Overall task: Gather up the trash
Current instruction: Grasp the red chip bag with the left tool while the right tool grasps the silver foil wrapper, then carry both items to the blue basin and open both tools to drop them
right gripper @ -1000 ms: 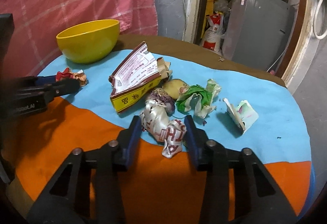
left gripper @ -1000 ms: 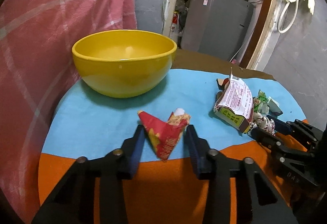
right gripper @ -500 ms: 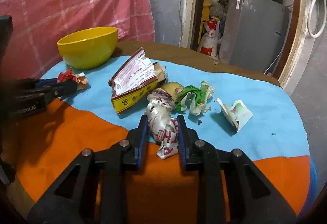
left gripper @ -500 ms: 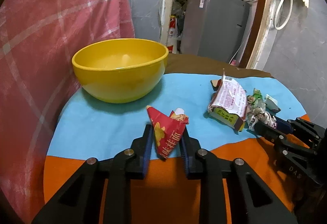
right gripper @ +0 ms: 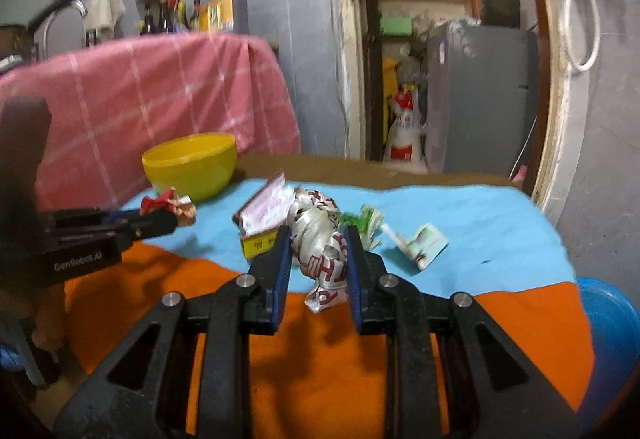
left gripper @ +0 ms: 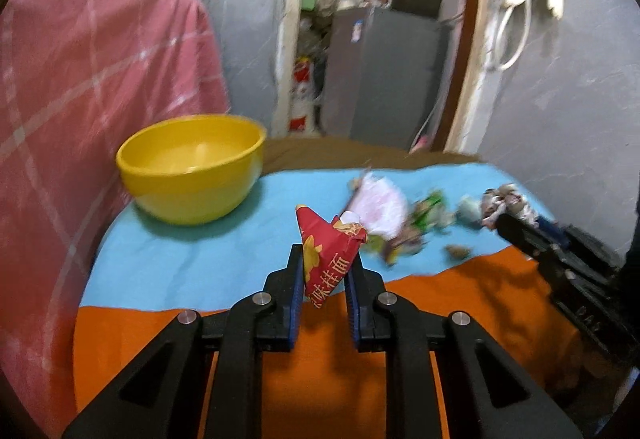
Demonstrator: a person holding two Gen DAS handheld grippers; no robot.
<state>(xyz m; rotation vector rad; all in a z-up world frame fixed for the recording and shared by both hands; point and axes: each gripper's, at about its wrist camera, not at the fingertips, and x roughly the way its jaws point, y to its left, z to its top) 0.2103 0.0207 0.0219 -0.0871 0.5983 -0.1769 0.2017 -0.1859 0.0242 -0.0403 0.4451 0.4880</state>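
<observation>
1. A pink checked cloth (left gripper: 92, 87) hangs at the far left, behind the table
2. A yellow bowl (left gripper: 192, 175) stands on the blue part of the tablecloth (left gripper: 180, 267), near the left edge
3. The left gripper (left gripper: 323, 267) is closed on a red noodle wrapper (left gripper: 326, 255); the wrapper is lifted above the cloth, pinched between both blue pads
4. A torn paper carton (right gripper: 262, 217) lies behind, with green crumpled trash (right gripper: 366, 219) and a small folded packet (right gripper: 424, 243) to its right
5. The right gripper (right gripper: 316, 259) is closed on a crumpled silver-and-red wrapper (right gripper: 318, 239), held just above the orange part of the cloth (right gripper: 500, 339)
</observation>
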